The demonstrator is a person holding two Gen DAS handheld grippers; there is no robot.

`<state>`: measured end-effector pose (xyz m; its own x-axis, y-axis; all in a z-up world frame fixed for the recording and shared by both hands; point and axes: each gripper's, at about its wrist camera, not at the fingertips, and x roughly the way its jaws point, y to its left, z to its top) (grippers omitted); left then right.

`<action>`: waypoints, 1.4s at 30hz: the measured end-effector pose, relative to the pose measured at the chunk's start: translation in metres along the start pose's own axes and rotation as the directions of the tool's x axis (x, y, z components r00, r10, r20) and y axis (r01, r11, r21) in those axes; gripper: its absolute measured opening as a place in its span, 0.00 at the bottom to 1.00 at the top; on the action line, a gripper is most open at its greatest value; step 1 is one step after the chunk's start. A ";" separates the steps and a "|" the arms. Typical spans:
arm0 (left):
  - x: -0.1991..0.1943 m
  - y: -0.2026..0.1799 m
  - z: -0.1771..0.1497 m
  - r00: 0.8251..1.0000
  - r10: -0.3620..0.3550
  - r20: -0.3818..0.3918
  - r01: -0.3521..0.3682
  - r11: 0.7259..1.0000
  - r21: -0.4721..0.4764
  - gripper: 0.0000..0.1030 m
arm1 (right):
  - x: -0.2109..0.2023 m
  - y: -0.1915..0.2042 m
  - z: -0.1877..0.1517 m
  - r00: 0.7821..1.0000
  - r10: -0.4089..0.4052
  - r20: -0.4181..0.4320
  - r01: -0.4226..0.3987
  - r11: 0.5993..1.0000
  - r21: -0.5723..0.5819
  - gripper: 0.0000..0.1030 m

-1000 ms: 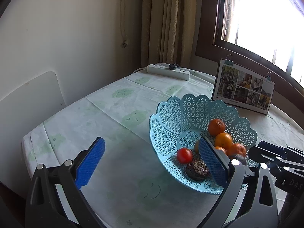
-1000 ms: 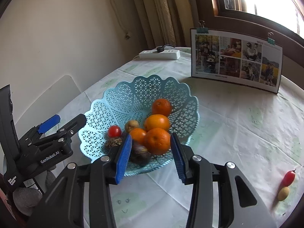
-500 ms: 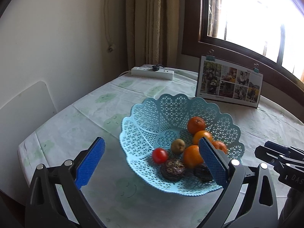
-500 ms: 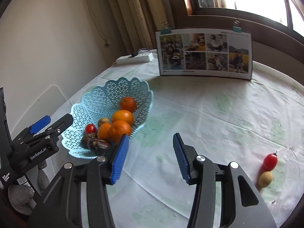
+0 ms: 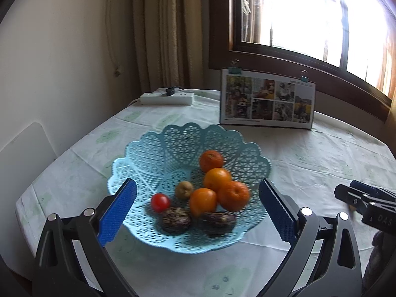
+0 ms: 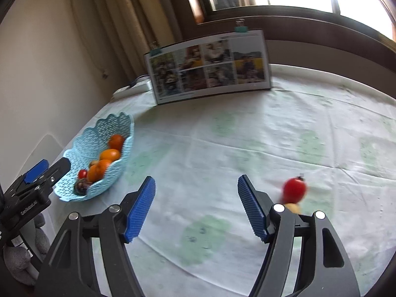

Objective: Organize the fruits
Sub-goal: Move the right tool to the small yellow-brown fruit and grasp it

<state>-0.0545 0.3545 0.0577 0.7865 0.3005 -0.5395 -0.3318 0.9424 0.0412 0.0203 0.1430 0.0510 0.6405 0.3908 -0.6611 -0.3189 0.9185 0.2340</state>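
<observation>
While 4 oranges fill the basket, 1 tomato waits outside.

The basket sits on the surface ahead of the left tool, holding 4 oranges. Behind it stands a photo board. Just right of the right tool lie a tomato and, nearer, possibly a second fruit.
</observation>
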 end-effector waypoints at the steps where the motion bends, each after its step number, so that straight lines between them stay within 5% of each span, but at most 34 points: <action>1: 0.000 -0.004 0.000 1.000 -0.006 -0.001 0.006 1.000 0.008 0.97 | -0.004 -0.009 -0.001 1.000 -0.017 0.007 0.017 1.000 0.013 0.68; 16: 0.002 -0.080 -0.001 0.994 -0.110 -0.027 0.113 0.983 0.144 0.97 | -0.026 -0.090 -0.022 0.991 -0.137 -0.013 0.137 0.982 0.131 0.71; 42: 0.012 -0.141 -0.007 0.987 -0.146 -0.068 0.159 0.956 0.247 0.97 | -0.017 -0.091 -0.034 0.986 -0.159 -0.051 0.163 0.982 0.098 0.73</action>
<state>-0.0013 0.2241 0.0397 0.7891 0.1489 -0.5959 -0.0636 0.9848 0.1619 0.0145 0.0510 0.0165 0.6464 0.2363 -0.7255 -0.1402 0.9714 0.1915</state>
